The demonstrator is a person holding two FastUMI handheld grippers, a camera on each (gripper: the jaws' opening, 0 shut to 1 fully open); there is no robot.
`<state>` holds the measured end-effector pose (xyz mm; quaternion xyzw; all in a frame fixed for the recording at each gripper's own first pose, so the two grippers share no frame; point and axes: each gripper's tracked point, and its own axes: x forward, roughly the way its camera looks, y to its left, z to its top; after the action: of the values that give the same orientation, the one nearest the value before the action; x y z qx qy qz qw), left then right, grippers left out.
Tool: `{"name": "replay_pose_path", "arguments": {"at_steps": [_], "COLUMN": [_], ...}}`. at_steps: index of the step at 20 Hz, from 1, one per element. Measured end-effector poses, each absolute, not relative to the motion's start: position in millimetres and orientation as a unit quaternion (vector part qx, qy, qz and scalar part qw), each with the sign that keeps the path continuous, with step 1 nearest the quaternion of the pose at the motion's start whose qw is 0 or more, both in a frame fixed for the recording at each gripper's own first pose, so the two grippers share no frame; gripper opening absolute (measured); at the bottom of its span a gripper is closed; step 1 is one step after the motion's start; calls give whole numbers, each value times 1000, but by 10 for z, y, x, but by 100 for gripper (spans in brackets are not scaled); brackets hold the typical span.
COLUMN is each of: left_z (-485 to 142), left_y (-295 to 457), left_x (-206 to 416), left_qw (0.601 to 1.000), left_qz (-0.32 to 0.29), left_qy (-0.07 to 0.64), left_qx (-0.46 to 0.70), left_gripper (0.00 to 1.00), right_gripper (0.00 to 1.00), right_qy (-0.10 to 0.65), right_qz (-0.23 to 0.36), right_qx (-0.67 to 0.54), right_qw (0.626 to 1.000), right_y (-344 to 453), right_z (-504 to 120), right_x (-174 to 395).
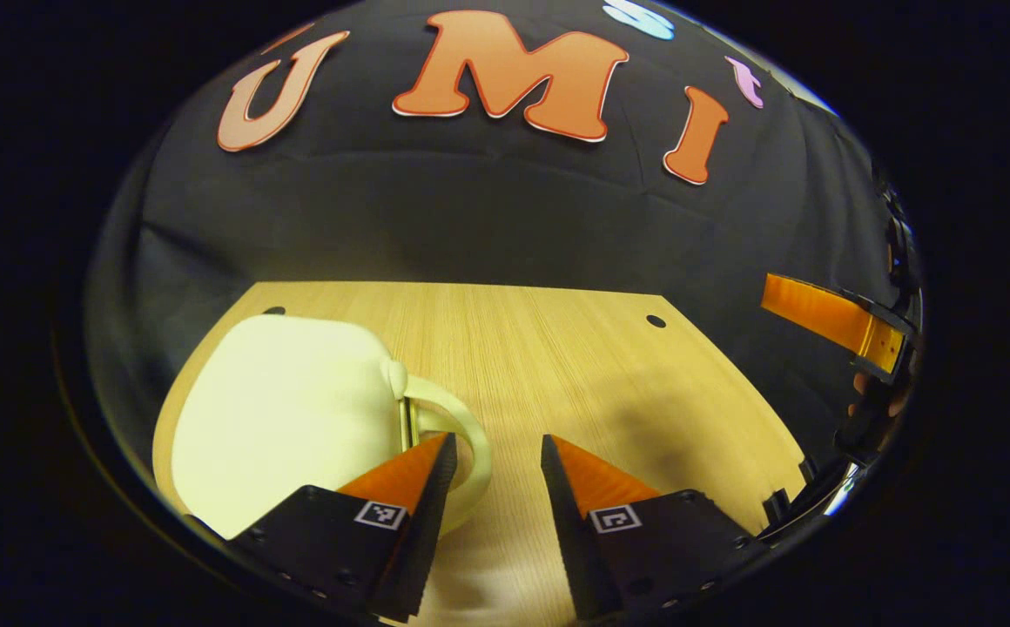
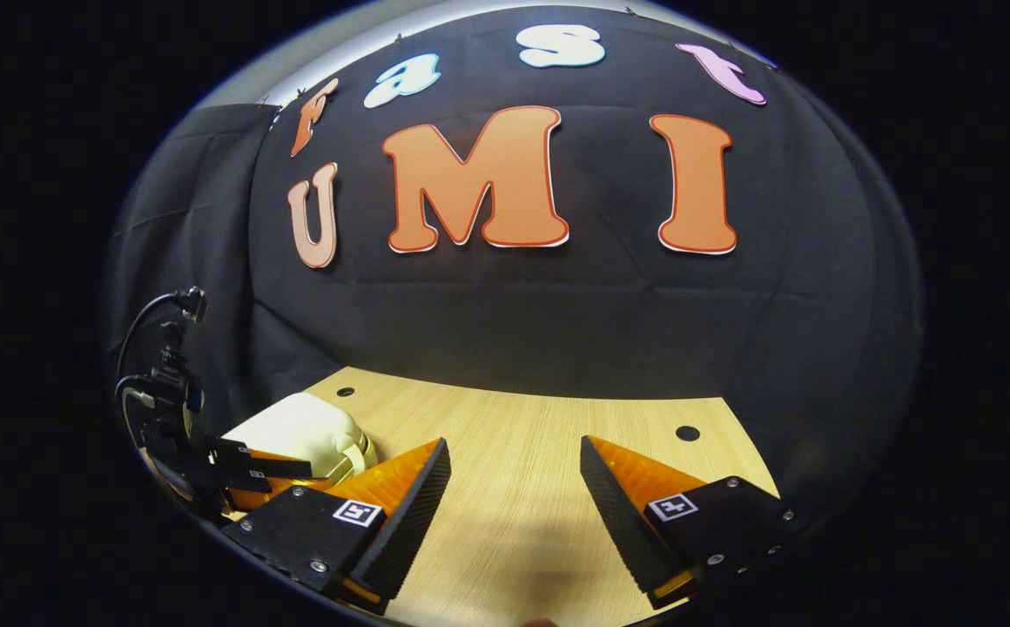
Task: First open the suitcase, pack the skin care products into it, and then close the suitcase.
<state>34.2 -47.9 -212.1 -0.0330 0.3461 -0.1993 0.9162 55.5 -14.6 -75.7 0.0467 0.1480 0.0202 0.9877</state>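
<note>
Suitcase (image 1: 283, 418): shut, at 10 o'clock on the desk (image 1: 557, 374).
Left gripper (image 1: 498, 453): jaws open, empty, by handle (image 1: 461, 435) to grab.
Right gripper (image 2: 514, 461): jaws wide, empty.

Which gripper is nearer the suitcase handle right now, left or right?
The left gripper: one open finger sits by the cream suitcase handle. The right gripper hovers open over bare table.
</note>
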Motion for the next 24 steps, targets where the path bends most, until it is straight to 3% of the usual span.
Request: {"name": "replay_pose_path", "arguments": {"at_steps": [4,6,8,14,24], "left_z": [-1740,-1556,-1374,-659,-514], "left_y": [-455,-486,-507,-505,-539], "left_x": [516,572,559,533,447], "left_qw": [948,960,968,992,993], "left_qz": [-153,-126,-106,-66,-64], "left_qy": [278,251,226,102,101], "left_qx": [-11,-5,-9,-31,-15], "left_gripper": [80,82,89,92,92], "right_gripper": [95,95,95,96,95], "right_qy": [144,140,134,105,64], "right_qz": [37,49,61,85,85], "right_qx": [45,44,41,54,40], "right_qw": [988,988,988,989,993], "right_y": [-67,25,117,324,289], "right_z": [-746,-742,-705,-555,-339], "right_x": [493,472,446,381,391]}}
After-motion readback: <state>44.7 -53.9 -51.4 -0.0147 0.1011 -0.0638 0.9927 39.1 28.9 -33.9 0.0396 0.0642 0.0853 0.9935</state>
